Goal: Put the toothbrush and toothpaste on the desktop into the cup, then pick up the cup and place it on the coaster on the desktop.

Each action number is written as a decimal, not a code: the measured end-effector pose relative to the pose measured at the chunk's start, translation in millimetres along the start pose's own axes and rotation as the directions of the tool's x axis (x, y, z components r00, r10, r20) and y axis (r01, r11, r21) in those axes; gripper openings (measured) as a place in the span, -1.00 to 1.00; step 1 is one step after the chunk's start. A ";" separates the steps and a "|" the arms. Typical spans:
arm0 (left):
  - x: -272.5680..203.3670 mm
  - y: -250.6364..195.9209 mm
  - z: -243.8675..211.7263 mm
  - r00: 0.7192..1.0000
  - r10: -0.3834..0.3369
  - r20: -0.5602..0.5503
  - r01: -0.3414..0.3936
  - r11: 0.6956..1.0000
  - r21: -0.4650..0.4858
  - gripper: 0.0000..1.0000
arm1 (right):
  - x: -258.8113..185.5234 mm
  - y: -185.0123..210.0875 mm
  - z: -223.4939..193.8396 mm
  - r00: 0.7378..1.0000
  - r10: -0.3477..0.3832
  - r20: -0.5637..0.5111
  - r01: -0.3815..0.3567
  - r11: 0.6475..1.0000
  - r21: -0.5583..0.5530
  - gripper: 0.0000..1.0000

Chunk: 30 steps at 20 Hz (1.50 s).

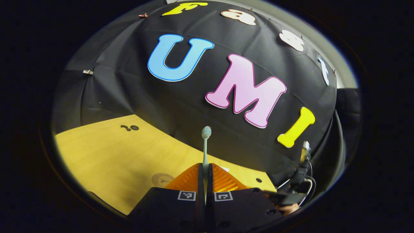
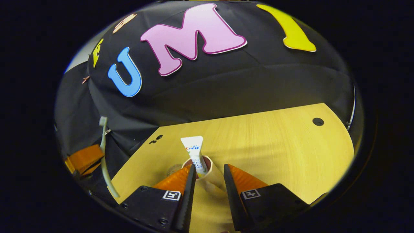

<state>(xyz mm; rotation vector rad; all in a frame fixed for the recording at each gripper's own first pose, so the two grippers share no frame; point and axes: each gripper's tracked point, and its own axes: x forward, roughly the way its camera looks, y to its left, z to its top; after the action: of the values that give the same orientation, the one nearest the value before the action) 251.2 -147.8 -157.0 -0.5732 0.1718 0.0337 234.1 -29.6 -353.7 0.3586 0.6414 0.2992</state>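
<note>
Left gripper clamped on the toothbrush, bristle head up and away, lifted above the desktop. Right gripper parted wide astride the cup, touching nothing certain; toothpaste standing in the cup, coaster just left of it. Risks: toothbrush pivoting in the thin grip; striking the tube on entry; tipping the cup.

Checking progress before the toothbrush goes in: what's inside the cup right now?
The toothpaste stands in the cup, its upper part sticking out. The cup's bottom is hidden by its wall.
</note>
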 end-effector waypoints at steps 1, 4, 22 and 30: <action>10.1 -2.3 -0.5 1.000 0.000 0.016 0.000 1.000 -0.015 -0.87 | -9.5 -5.3 -5.1 1.000 -0.006 -0.006 0.006 1.000 0.009 0.05; 42.4 -3.6 -8.8 0.999 0.017 0.048 -0.015 0.999 -0.040 -0.88 | -32.0 -19.3 -21.4 0.999 -0.021 -0.032 0.022 0.999 0.041 0.05; 147.3 16.3 -104.9 0.993 0.098 0.060 -0.104 0.990 0.100 -0.87 | -75.7 -65.9 -57.3 0.995 -0.084 -0.062 0.083 0.996 -0.021 0.06; 138.3 10.1 -132.0 0.996 0.048 0.072 -0.062 0.976 0.209 -0.76 | -67.2 -67.4 -59.9 0.993 -0.098 -0.069 0.095 0.995 -0.045 0.06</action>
<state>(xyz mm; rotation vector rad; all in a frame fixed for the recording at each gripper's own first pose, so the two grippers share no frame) 366.5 -213.1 -295.2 -0.3543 0.1246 0.0875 156.0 -101.6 -390.8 0.2774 0.7193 0.2336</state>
